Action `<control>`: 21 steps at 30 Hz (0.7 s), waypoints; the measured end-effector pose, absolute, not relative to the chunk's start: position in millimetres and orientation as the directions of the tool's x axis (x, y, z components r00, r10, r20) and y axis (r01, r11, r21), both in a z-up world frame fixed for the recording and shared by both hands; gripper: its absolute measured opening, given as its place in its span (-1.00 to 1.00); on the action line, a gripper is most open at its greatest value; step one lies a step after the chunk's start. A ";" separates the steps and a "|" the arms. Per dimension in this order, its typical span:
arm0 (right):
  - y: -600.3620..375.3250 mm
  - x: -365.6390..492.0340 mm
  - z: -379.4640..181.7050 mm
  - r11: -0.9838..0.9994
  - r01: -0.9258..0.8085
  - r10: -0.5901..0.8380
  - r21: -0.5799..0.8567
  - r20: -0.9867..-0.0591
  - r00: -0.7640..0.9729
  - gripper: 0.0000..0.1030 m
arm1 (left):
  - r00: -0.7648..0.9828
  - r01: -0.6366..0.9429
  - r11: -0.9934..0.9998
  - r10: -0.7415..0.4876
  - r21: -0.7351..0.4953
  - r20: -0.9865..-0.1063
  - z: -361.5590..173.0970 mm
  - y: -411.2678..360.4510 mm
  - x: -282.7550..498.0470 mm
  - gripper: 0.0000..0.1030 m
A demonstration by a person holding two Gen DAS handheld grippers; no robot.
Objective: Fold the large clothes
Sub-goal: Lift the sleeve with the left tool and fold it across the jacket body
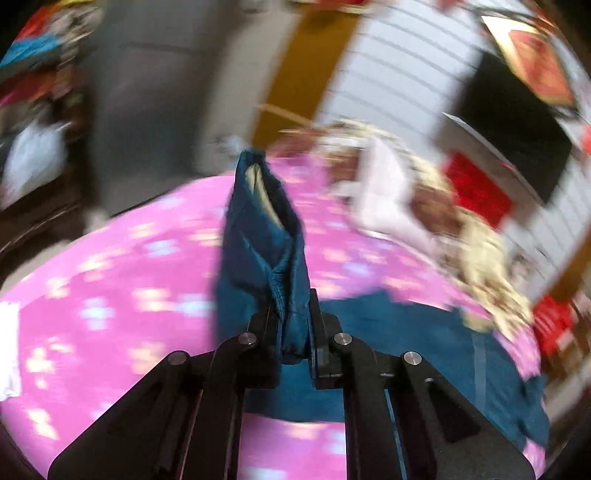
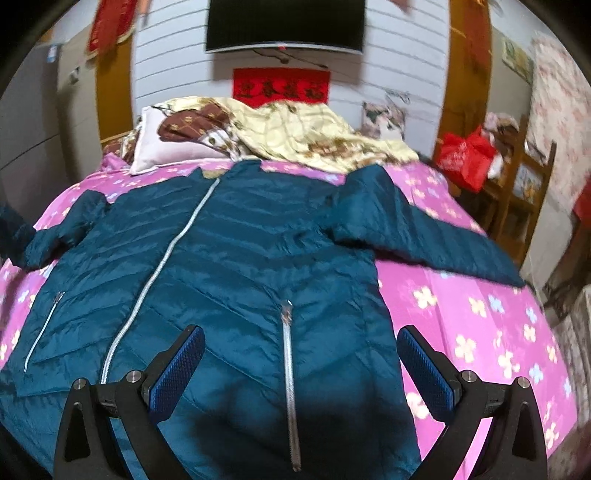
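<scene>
From the right wrist I see the whole jacket [image 2: 229, 266] spread front-up on the pink flowered bedsheet [image 2: 480, 317], its long zip running up the middle and one sleeve [image 2: 424, 236] stretched out toward the right edge of the bed; my right gripper [image 2: 301, 365] hangs just above the hem with its blue pads [image 2: 177, 365] wide apart and nothing between them. The left wrist gives me what that view cannot — my left gripper [image 1: 293, 332] is clamped tight on a bunched cuff [image 1: 266, 236] of the same jacket, the fabric standing up out of the jaws above the sheet; the picture is badly smeared, so the background is mostly streaks. Only the right view shows the pillow [image 2: 162, 147] and the crumpled yellow quilt [image 2: 295, 136] at the head of the bed clearly — and the dark screen [image 2: 286, 24] on the wall.
</scene>
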State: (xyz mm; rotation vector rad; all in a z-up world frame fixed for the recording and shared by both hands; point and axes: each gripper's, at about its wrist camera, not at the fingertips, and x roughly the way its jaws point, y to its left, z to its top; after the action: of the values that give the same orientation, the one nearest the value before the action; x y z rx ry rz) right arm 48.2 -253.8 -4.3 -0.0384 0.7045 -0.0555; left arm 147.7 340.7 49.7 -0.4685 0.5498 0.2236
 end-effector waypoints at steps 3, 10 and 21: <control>-267.1 47.5 -8.3 0.998 0.057 -0.053 -0.016 -0.674 0.737 1.00 | 0.859 -0.154 0.919 -0.057 -0.362 -0.509 75.0 252.3 170.6 -0.83; -285.8 47.0 -20.0 0.994 0.106 -0.089 -0.022 -0.722 0.686 1.00 | 0.811 0.123 0.919 -0.311 -0.375 -0.496 87.8 71.1 219.8 -0.83; -311.6 42.6 -29.2 0.993 0.121 -0.069 0.014 -0.754 0.653 1.00 | 0.686 0.298 0.875 -0.474 -0.382 -0.551 47.2 -96.0 263.1 -0.83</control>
State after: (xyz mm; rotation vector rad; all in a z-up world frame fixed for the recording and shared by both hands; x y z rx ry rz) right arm 42.6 -311.6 -29.2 0.0649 0.8521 -0.1083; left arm 263.1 -96.0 47.2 -0.2726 0.6898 -0.4384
